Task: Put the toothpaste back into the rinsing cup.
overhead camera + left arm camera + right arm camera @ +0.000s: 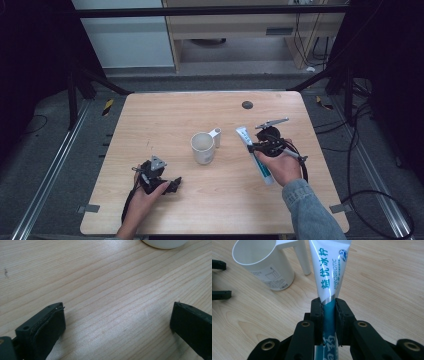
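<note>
A white and teal toothpaste tube (254,152) (329,275) is clamped across its middle by my right gripper (261,147) (329,304), which holds it lifted off the table, flat crimped end pointing away. A white mug (202,148) (263,263) with a handle stands upright mid-table, just left of the tube. My left gripper (172,185) (117,312) rests low over bare wood at the front left, jaws wide apart with nothing between them. The mug's base (163,243) lies beyond it.
The wooden table (150,120) carries a small dark round disc (247,104) near its back edge. Black cables (370,195) trail on the floor to the right. The left gripper's two jaw tips (220,293) appear at the left edge of the right gripper view.
</note>
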Available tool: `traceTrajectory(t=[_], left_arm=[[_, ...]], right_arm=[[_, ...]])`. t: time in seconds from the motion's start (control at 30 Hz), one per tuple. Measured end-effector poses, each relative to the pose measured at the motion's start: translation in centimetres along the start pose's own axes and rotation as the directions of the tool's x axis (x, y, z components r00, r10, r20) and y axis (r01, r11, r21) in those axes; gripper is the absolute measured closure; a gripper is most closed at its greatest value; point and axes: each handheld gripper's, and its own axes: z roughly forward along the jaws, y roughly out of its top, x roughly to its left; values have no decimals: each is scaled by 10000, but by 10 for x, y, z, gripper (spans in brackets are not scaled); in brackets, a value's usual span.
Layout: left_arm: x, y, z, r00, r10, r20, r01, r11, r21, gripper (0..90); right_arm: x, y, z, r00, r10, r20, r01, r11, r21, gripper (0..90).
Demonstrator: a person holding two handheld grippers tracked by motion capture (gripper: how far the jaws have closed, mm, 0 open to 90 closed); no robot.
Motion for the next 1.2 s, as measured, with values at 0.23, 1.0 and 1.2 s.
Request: traceTrajectory(t=[0.23, 1.0, 1.2], left_arm=[[0, 0, 0, 10000, 4, -3, -4, 10000, 3, 0], [0, 0, 0, 10000, 6, 0, -6, 10000, 1, 0], [0, 0, 0, 10000, -3, 2, 3, 10000, -23, 0]], right_arm=[[1, 2, -1, 10000, 62, -29, -63, 9999, -156, 783], [17, 30, -3, 9994, 310, -184, -333, 9893, -1417, 783], [29, 43, -7, 9999, 6, -168, -34, 9863, -1649, 783]])
